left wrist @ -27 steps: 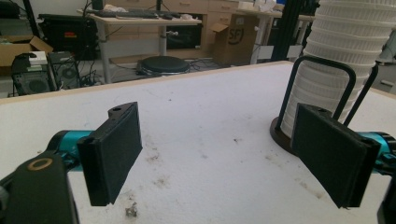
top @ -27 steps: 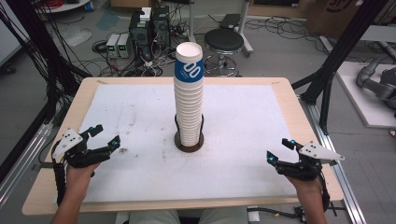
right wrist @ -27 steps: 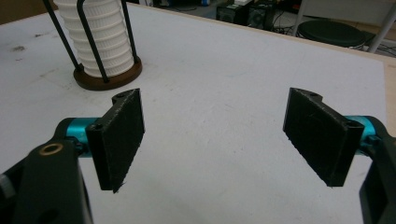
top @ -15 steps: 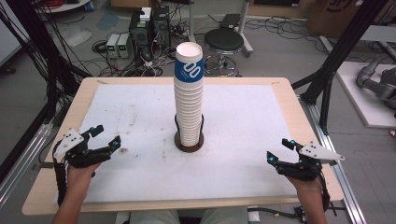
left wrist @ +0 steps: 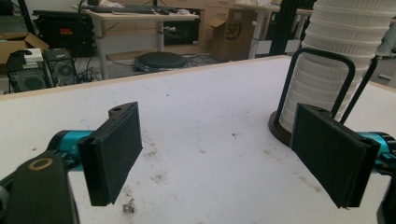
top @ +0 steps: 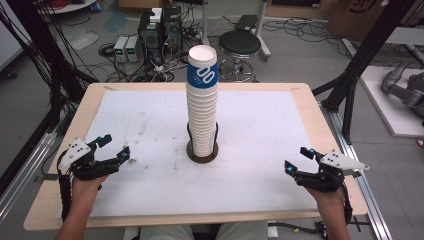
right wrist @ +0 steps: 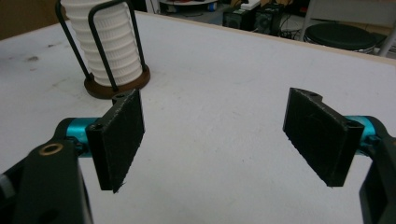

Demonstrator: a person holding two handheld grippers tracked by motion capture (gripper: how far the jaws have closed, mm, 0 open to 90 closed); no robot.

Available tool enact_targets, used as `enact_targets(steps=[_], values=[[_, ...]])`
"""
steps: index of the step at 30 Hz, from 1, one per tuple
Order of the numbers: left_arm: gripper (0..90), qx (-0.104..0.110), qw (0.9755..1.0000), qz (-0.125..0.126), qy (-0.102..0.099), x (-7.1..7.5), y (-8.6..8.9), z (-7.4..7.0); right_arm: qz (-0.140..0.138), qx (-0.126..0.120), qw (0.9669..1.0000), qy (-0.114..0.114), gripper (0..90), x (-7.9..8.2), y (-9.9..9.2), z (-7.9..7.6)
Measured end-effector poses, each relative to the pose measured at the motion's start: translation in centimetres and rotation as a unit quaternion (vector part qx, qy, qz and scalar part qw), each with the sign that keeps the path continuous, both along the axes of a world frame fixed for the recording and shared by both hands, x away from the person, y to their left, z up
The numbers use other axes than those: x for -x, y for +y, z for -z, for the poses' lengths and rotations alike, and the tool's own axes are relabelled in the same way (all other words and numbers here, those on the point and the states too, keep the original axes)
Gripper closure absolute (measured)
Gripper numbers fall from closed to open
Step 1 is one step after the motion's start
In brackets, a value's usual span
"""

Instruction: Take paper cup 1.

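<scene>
A tall stack of white paper cups (top: pixel 202 107), the top one banded blue, stands in a round dark holder (top: pixel 202 152) with black wire uprights at the middle of the table. My left gripper (top: pixel 115 147) rests near the front left, open and holding nothing. Over at the front right sits my right gripper (top: pixel 298 159), also open and holding nothing. In the left gripper view the cup stack (left wrist: pixel 338 60) rises at the far right beyond the open left gripper (left wrist: pixel 224 158). In the right gripper view the cup stack (right wrist: pixel 109 42) stands at the upper left, past the open right gripper (right wrist: pixel 219 140).
A white mat (top: pixel 260 130) with scuff marks covers the wooden table (top: pixel 312 107). Behind the table are a black stool (top: pixel 240 44), computer boxes (top: pixel 160 30) and tangled cables on the floor. Black frame posts (top: pixel 360 65) stand at both sides.
</scene>
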State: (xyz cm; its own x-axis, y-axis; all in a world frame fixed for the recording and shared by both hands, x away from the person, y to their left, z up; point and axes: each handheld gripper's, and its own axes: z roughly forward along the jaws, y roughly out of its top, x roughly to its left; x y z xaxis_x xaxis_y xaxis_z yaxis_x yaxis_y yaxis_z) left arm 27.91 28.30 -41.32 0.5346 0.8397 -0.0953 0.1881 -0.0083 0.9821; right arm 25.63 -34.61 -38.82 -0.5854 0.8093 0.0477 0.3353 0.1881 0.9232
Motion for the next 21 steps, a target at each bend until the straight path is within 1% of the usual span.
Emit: enact_targets(steps=[1,2,6,7,8,10,12,13,16,17,18,19,21], values=[[16.5,0.003,1.0,0.0,0.002,0.1,0.0,0.0,-0.003,-0.008,1.0,-0.001,21.0,0.0,0.3,-0.5],[16.5,0.001,1.0,0.003,0.006,0.1,0.0,0.0,-0.005,-0.01,0.9999,-0.001,21.0,0.0,0.4,-0.6],[16.5,0.003,0.9999,0.006,0.008,0.2,0.0,0.0,-0.016,-0.018,0.9997,-0.002,20.9,-0.3,1.0,-1.6],[16.5,0.003,0.9999,0.008,0.007,0.2,0.0,0.0,-0.016,-0.018,0.9997,-0.002,20.9,-0.3,1.0,-1.6],[16.4,0.004,0.9999,0.009,0.006,0.3,0.0,0.0,-0.026,-0.021,0.9994,-0.004,20.9,-0.4,1.6,-2.3],[16.4,0.007,0.9999,0.011,0.005,0.3,0.0,0.0,-0.033,-0.022,0.9992,-0.009,20.9,-0.6,2.0,-3.0],[16.4,0.01,0.9999,0.012,0.004,0.3,-0.1,0.0,-0.043,-0.016,0.9989,-0.012,20.9,-1.0,2.6,-3.9],[16.3,0.009,0.9999,0.013,0.004,0.3,-0.1,0.0,-0.048,-0.014,0.9987,-0.009,20.9,-1.2,2.9,-4.4],[16.3,0.007,0.9998,0.016,0.003,0.2,-0.4,0.0,-0.066,-0.009,0.9977,-0.011,20.9,-2.0,3.7,-6.1],[16.3,0.007,0.9998,0.016,0.003,0.2,-0.4,0.0,-0.066,-0.009,0.9977,-0.011,20.9,-2.0,3.7,-6.1],[16.3,0.009,0.9998,0.017,0.004,0.2,-0.5,0.0,-0.079,-0.011,0.9967,-0.013,20.9,-2.5,4.3,-7.2],[16.3,0.009,0.9998,0.017,0.004,0.2,-0.5,0.0,-0.084,-0.01,0.9963,-0.015,20.9,-2.8,4.5,-7.7],[16.3,0.009,0.9997,0.02,0.006,0.2,-0.6,0.0,-0.096,-0.011,0.9952,-0.013,20.9,-3.1,5.1,-8.7]])
